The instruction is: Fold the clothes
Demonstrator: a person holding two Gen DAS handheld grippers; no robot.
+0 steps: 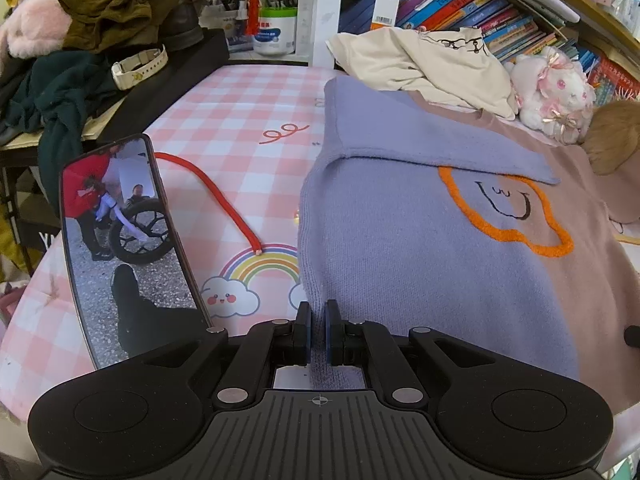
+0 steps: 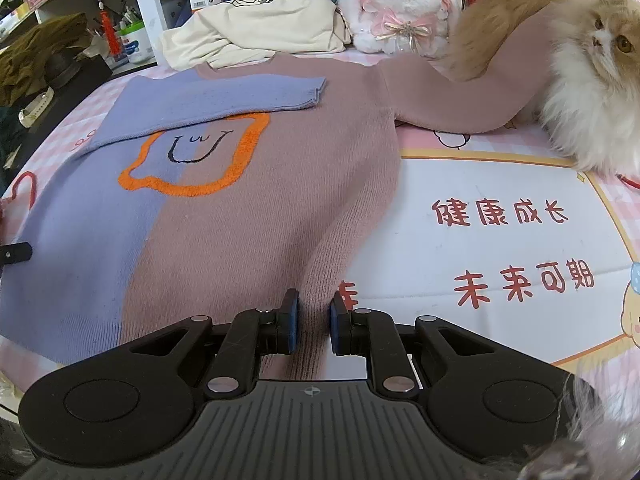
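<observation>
A knit sweater, half lavender (image 1: pixel 400 248) and half dusty pink (image 2: pixel 280 208), lies flat on the pink checked bed cover, with an orange outline and a smiling face on its chest. Its lavender sleeve (image 2: pixel 224 96) is folded across the chest. The pink sleeve (image 2: pixel 452 96) stretches out to the right and ends under a cat. My left gripper (image 1: pixel 319 312) is shut on the lavender hem at the near edge. My right gripper (image 2: pixel 314 304) is shut on a bunched ridge of the pink hem.
A fluffy cat (image 2: pixel 592 92) sits on the bed at the right. A phone (image 1: pixel 128 248) and a red cord (image 1: pixel 216 188) lie left of the sweater. A cream garment (image 2: pixel 260 28) and a white plush toy (image 2: pixel 400 8) lie behind it, below bookshelves.
</observation>
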